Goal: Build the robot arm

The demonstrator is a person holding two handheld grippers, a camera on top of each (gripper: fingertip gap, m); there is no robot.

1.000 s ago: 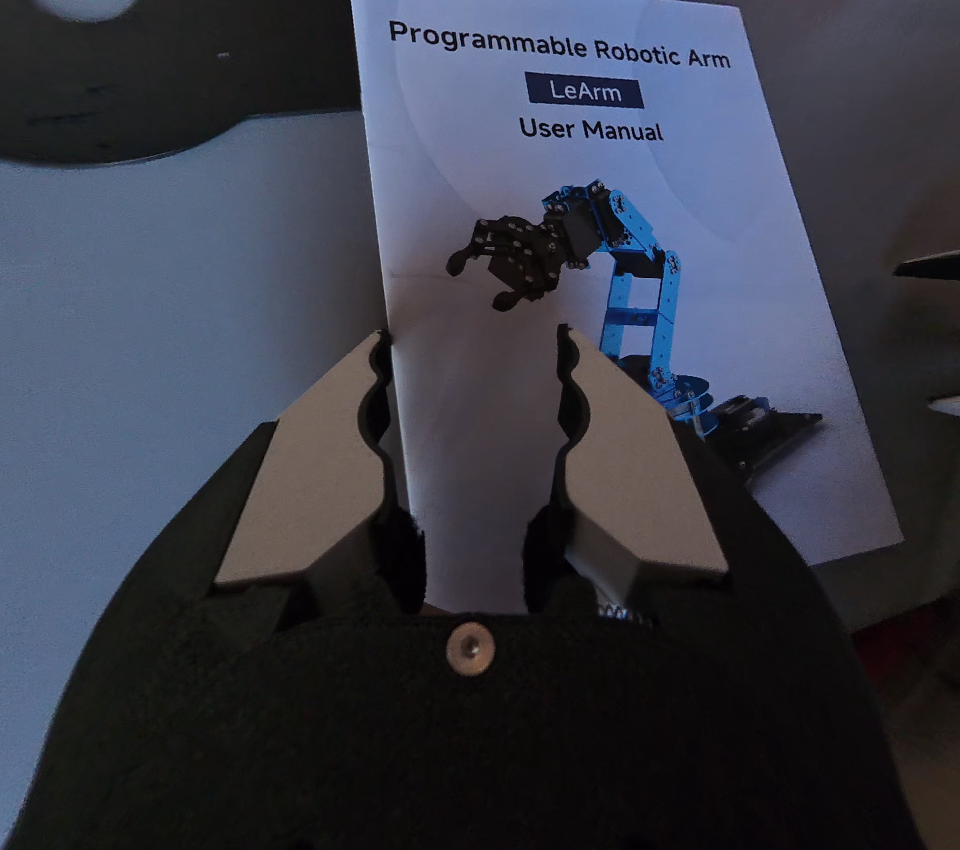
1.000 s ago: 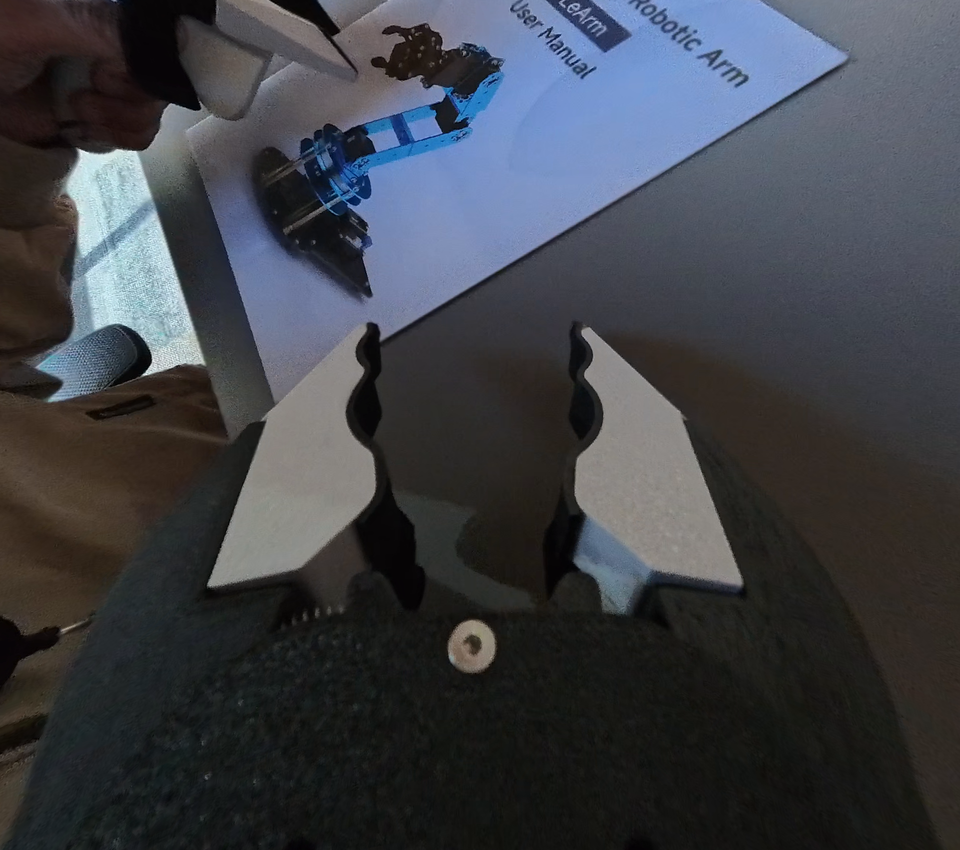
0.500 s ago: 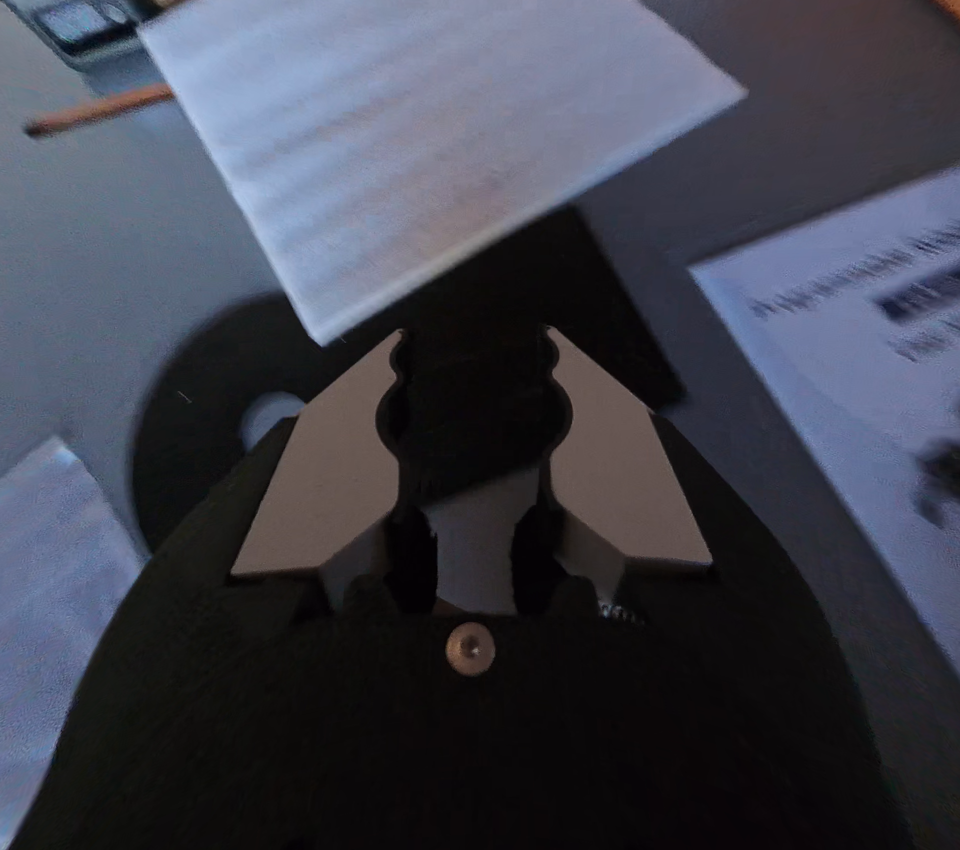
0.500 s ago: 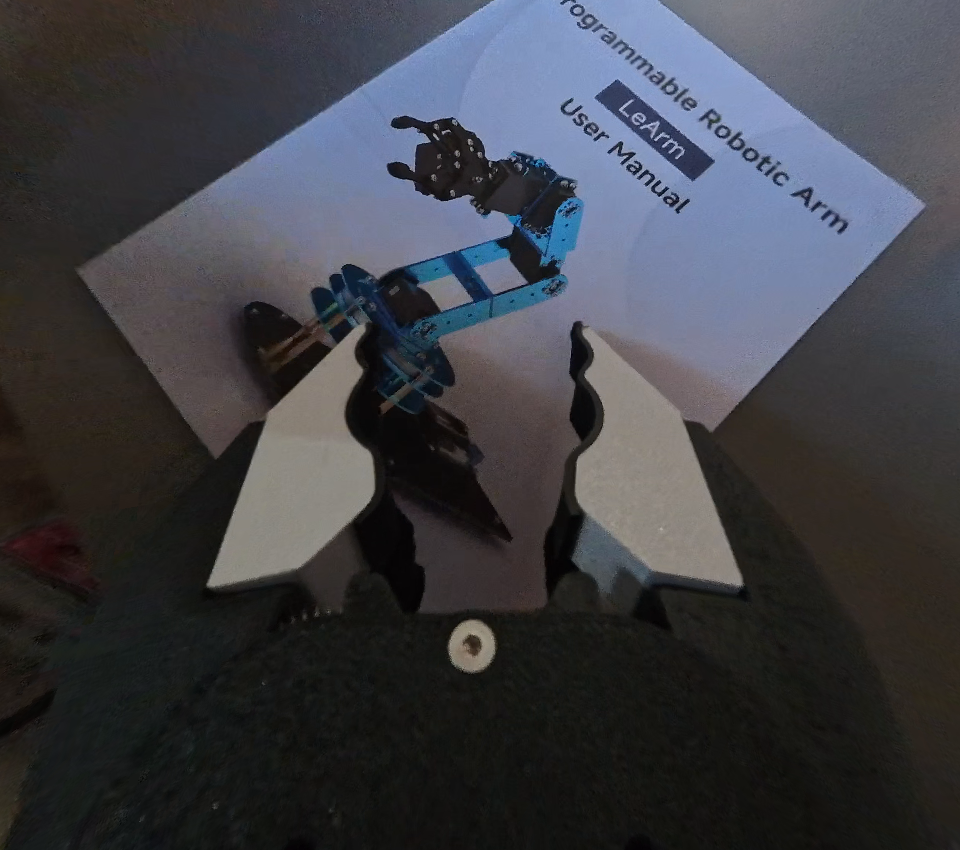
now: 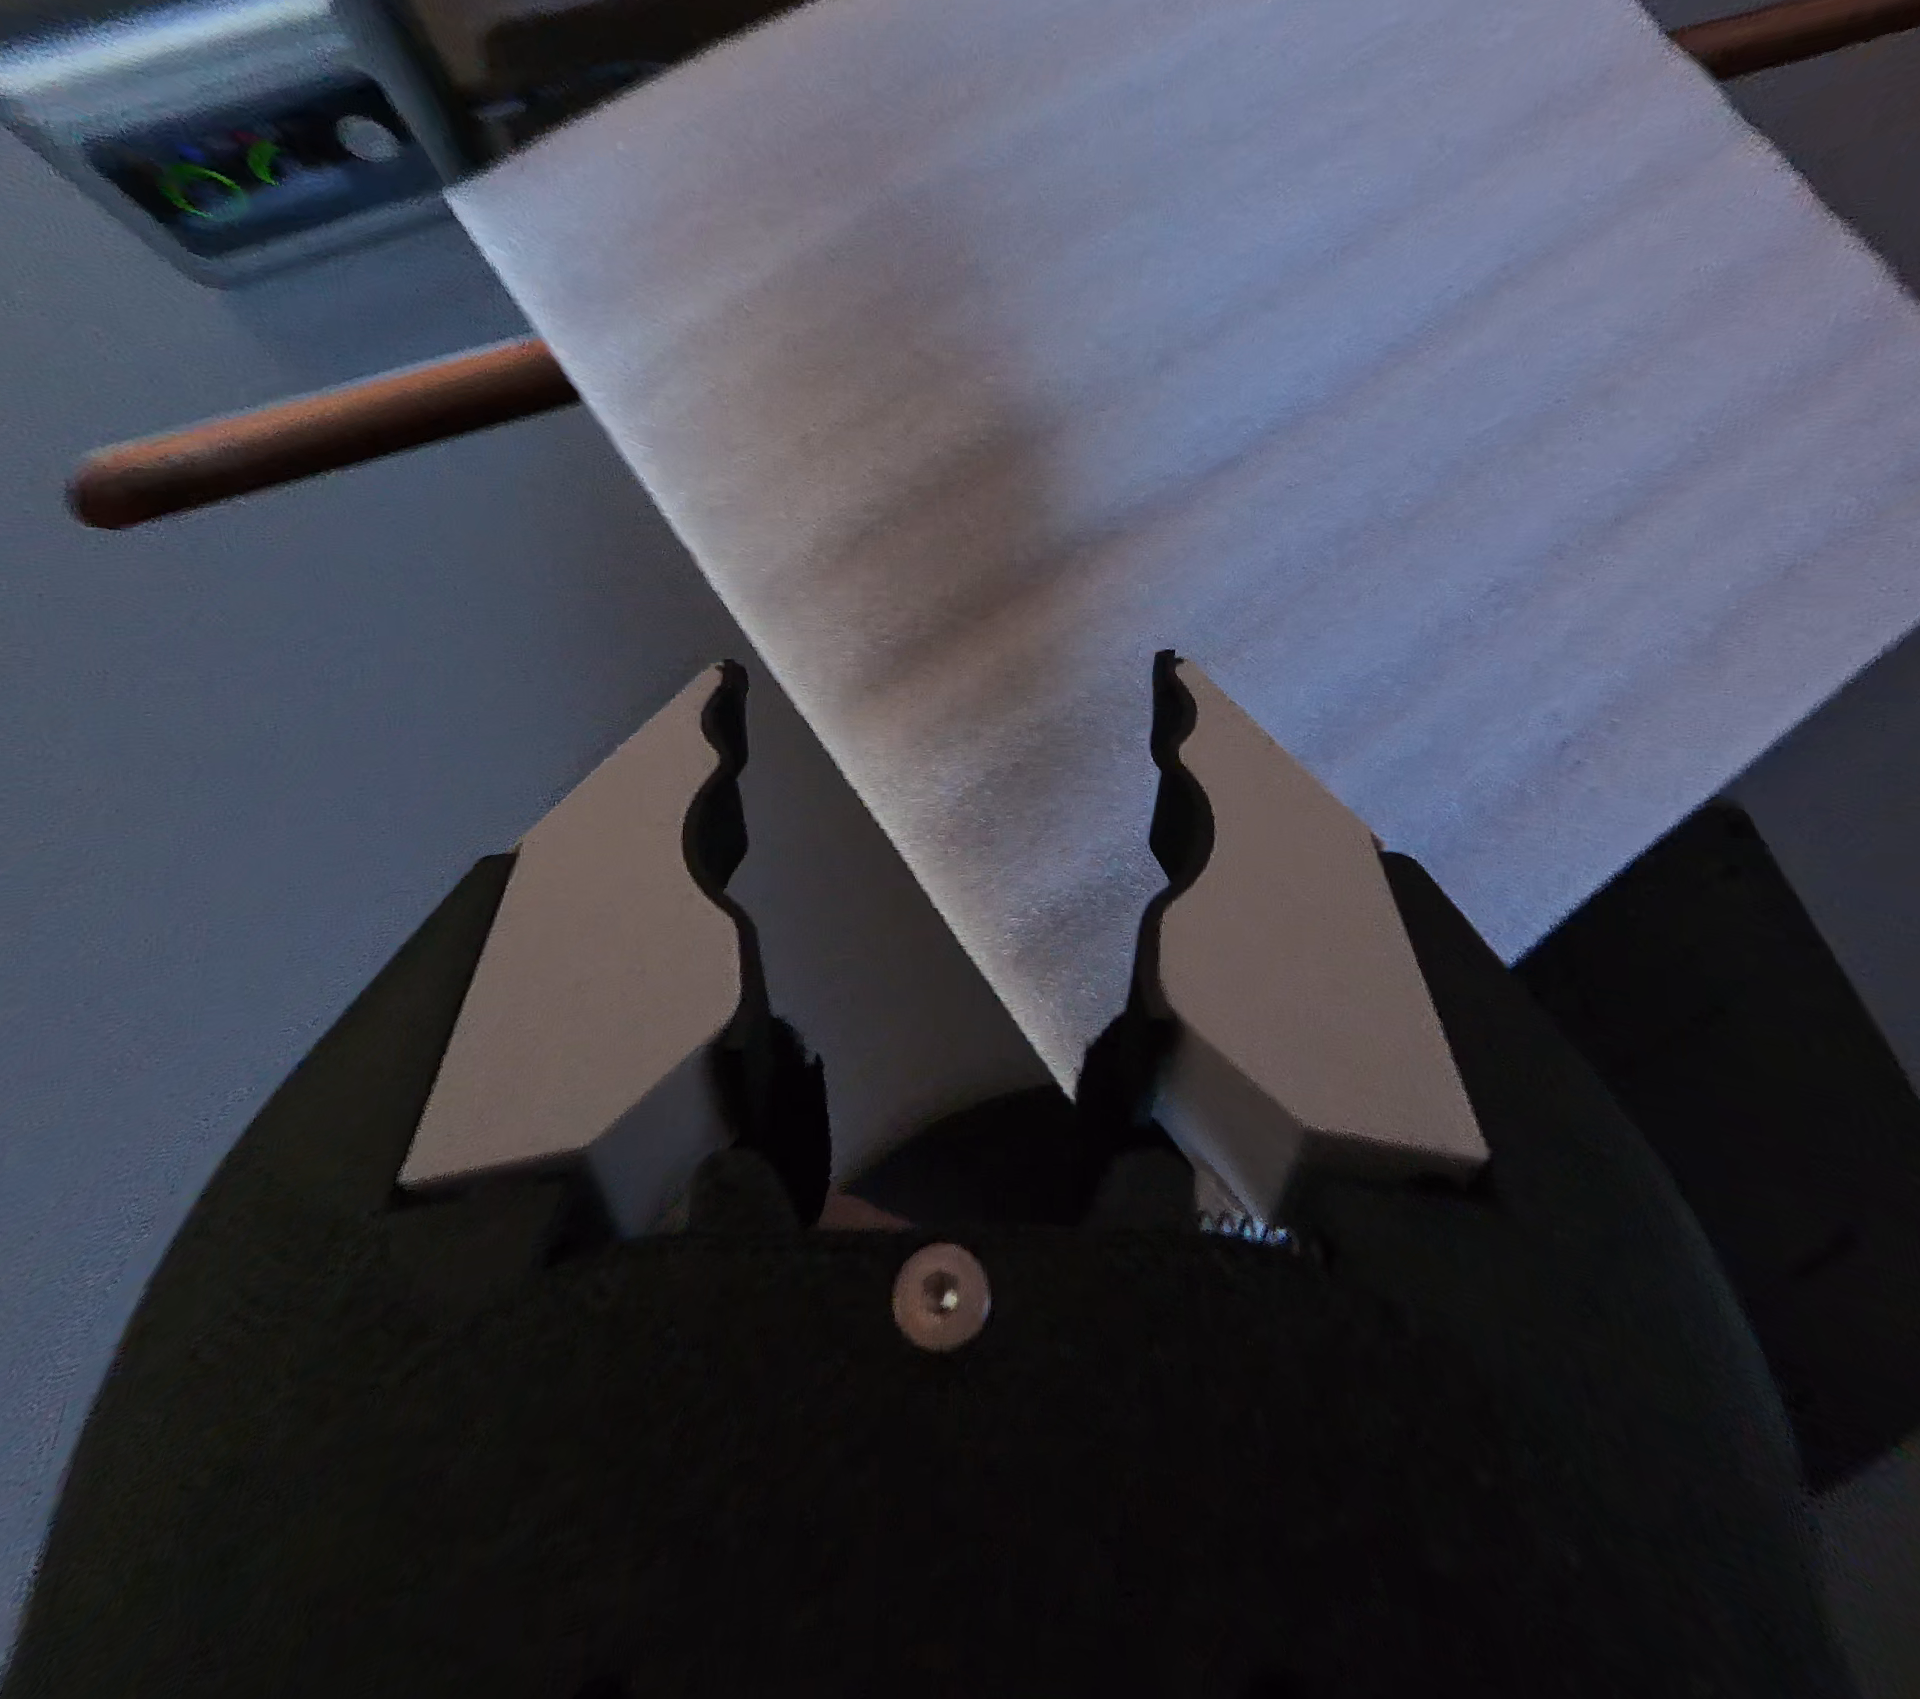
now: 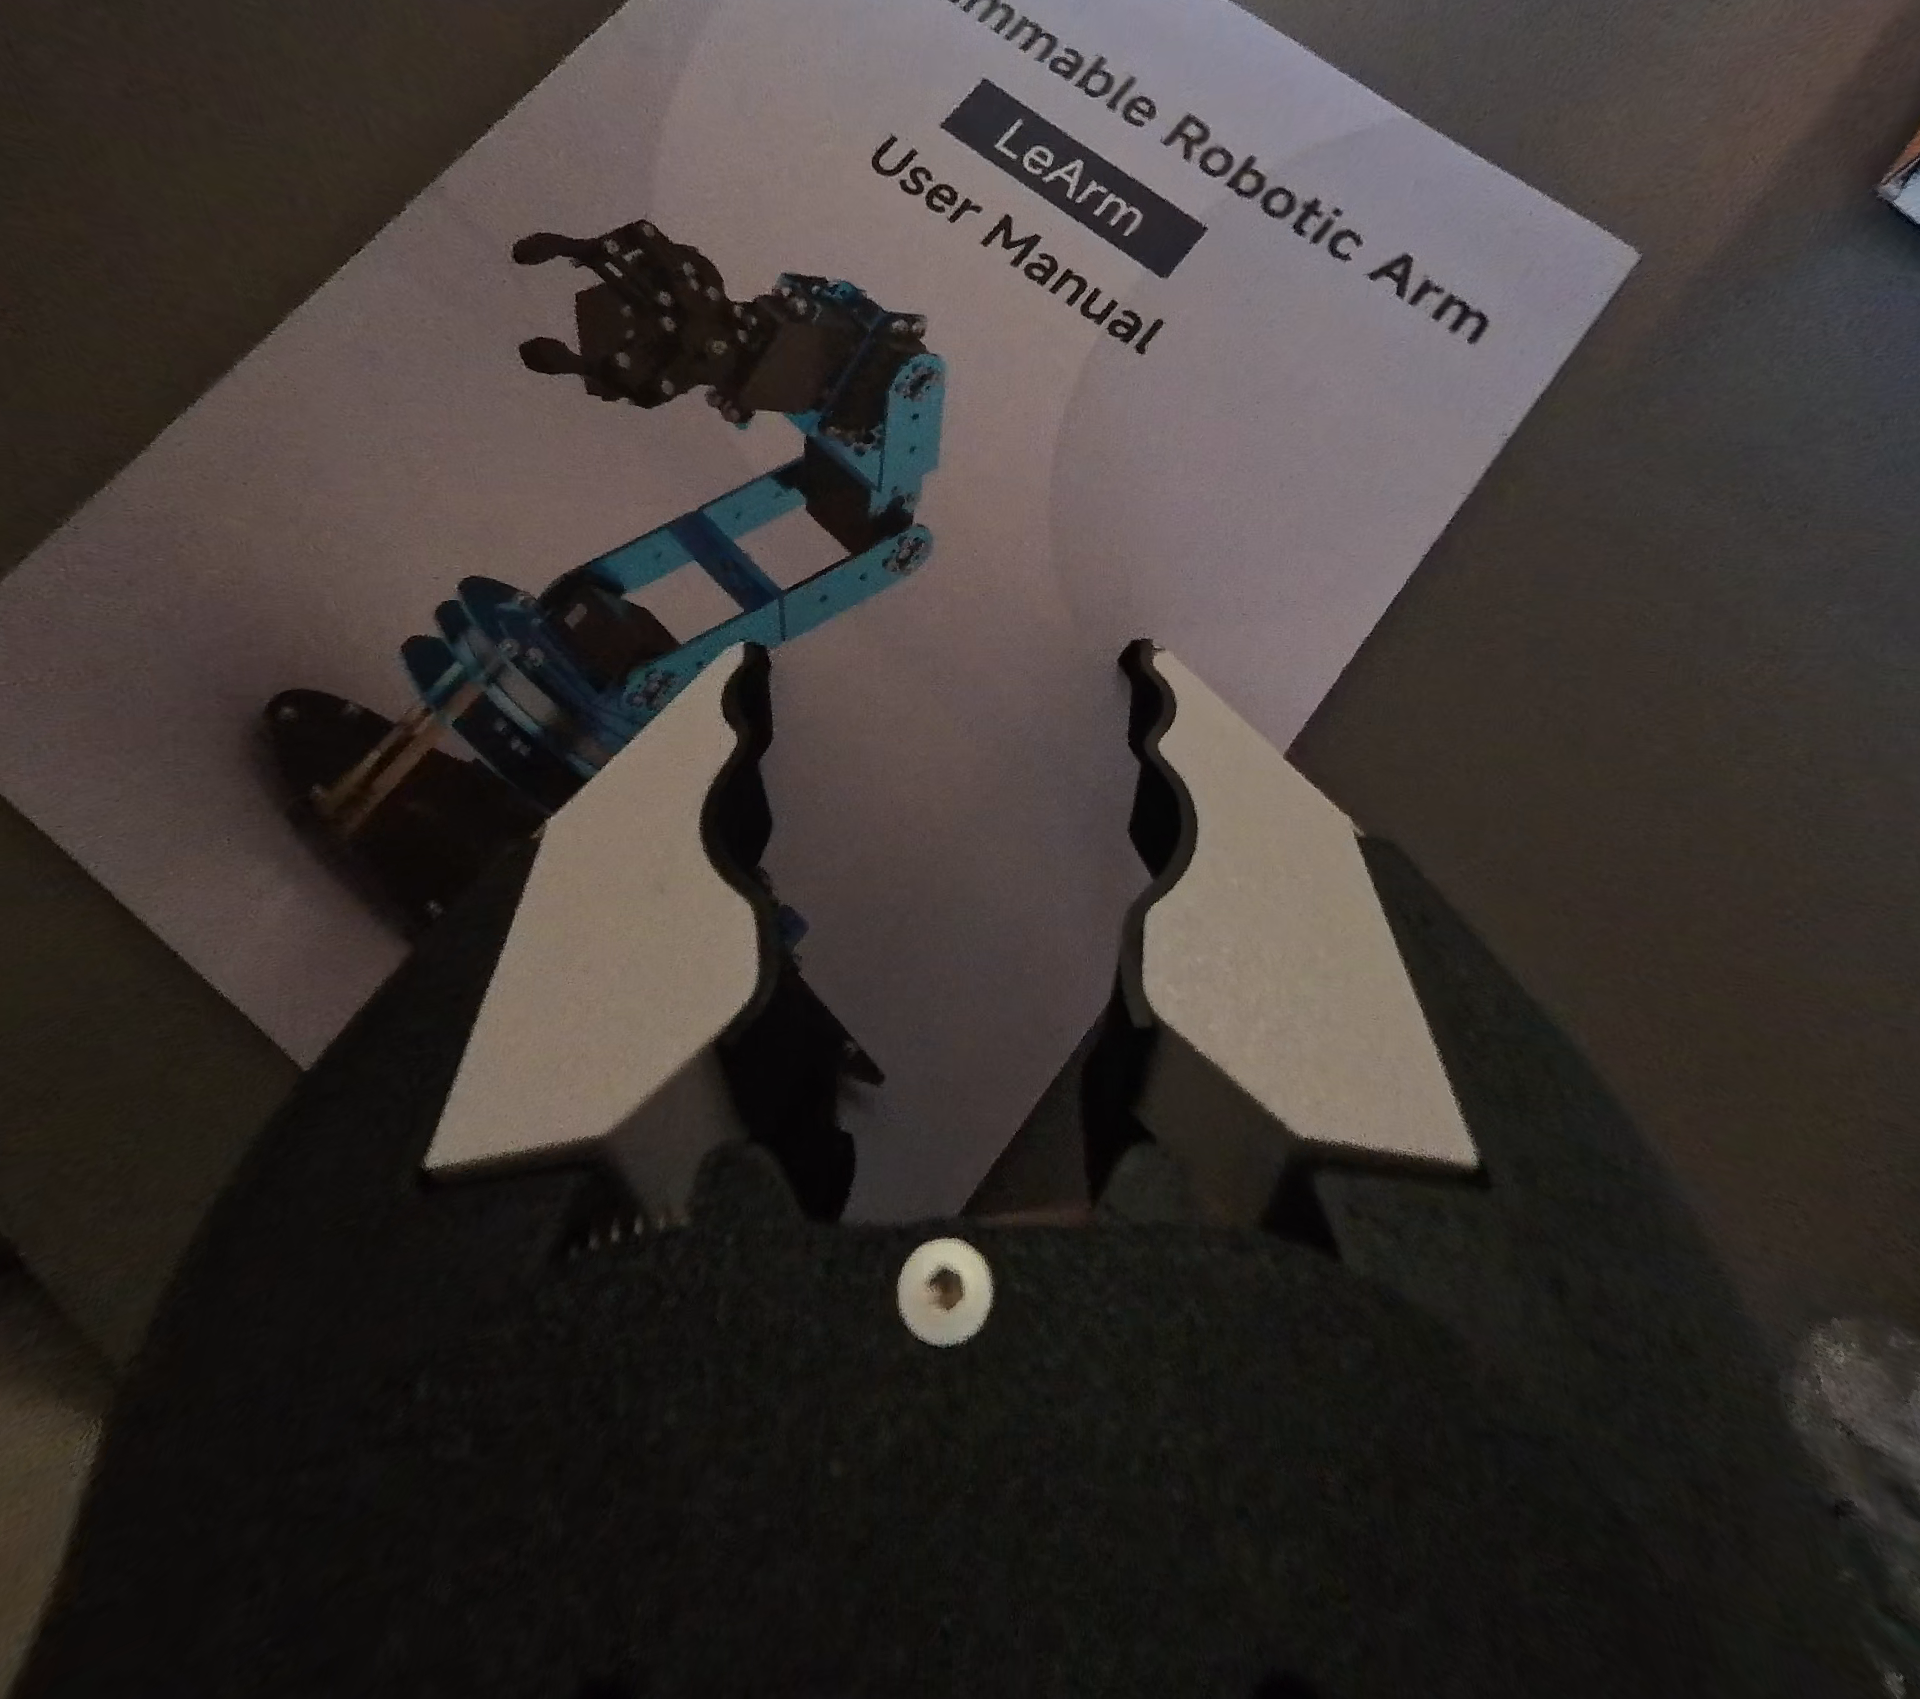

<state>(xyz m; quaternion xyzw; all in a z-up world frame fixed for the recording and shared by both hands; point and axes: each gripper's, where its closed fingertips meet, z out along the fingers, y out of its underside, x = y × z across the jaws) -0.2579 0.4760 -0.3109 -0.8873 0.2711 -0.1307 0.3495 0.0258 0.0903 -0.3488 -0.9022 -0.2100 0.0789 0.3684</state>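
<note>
The left tool [image 5: 940, 662] is seen with its jaws parted and nothing is pinched between them. A white foam sheet [image 5: 1195, 402] lies in front of it, and one corner of the sheet reaches into the gap between the jaws, close to the inner side of the right finger; whether it touches that finger cannot be told. The sheet is partly laid over a black flat plate [image 5: 1704, 1078], of which a part is seen at the right. Behind the sheet a brown rod [image 5: 312, 444] is seen, and farther back a grey device with small lights [image 5: 239, 143], both blurred.

The right tool [image 6: 940, 652] is also spread wide and empty. It is held over a white printed booklet [image 6: 1195, 506], which lies flat on the grey surface [image 6: 1662, 714] and shows a picture of a blue and black robot arm. The lower corner of the booklet is seen between the jaws, but no contact can be confirmed.

As far as it can be judged, nothing is gripped yet: both the sheet and the booklet are lying on their places, and any grasp is not yet made.
</note>
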